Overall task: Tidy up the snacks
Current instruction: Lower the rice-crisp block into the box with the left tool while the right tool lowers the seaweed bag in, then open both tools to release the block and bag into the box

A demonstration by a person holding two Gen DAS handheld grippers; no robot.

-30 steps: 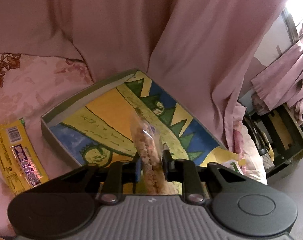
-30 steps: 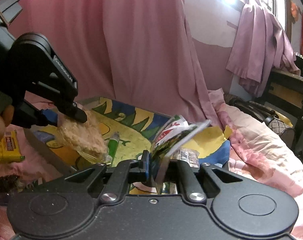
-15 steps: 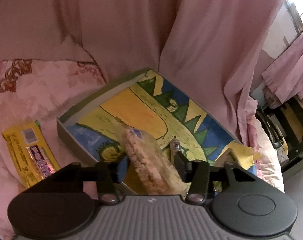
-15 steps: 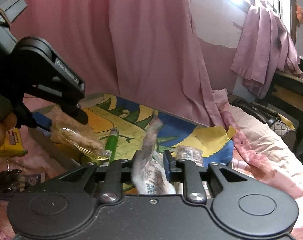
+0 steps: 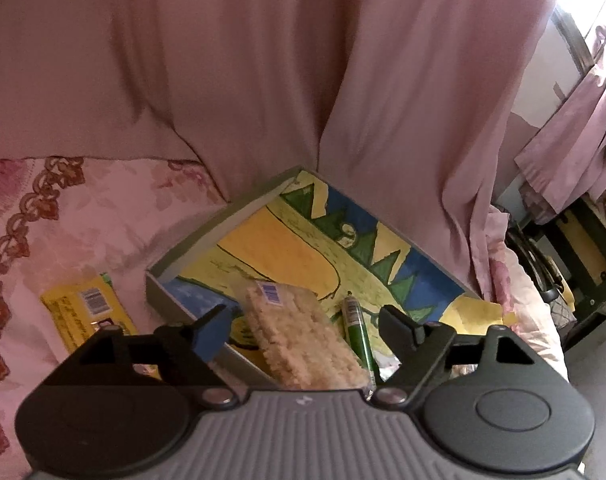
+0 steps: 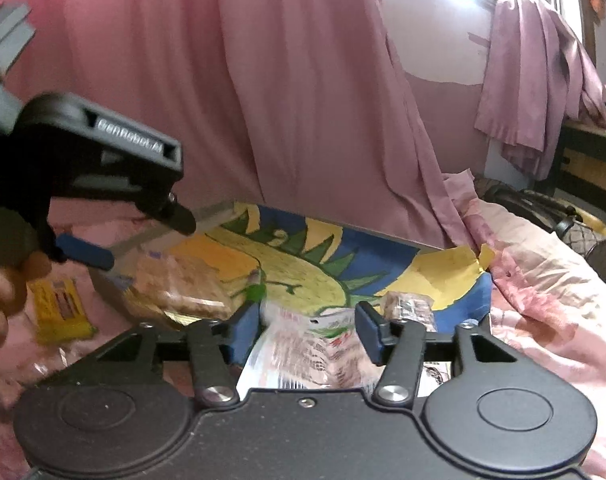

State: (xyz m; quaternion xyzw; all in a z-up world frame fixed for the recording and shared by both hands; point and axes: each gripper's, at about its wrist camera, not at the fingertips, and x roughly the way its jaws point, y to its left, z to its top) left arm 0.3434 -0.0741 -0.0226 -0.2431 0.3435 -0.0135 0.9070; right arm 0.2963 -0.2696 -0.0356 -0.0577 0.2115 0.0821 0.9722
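Observation:
A shallow box [image 5: 191, 248] with a yellow, green and blue painted floor lies on the pink bedspread. My left gripper [image 5: 303, 324] is open above its near corner; a clear pack of beige rice cakes [image 5: 303, 340] lies in the box between the spread fingers. A green tube [image 5: 357, 328] lies beside it. In the right wrist view my right gripper [image 6: 309, 324] is open, and a white printed snack bag [image 6: 303, 348] lies in the box [image 6: 479, 292] between its fingers. The rice cake pack [image 6: 183, 284] and the left gripper [image 6: 143, 236] show at the left there.
A yellow snack bar [image 5: 83, 316] lies on the bedspread left of the box, also in the right wrist view [image 6: 59, 312]. A small clear wrapped snack [image 6: 409, 306] sits in the box. A pink curtain [image 5: 303, 80] hangs right behind. Dark furniture [image 5: 583, 264] stands at the right.
Both grippers have opened. The left one let go of the rice cake pack and the right one let go of the white bag; both now lie in the box.

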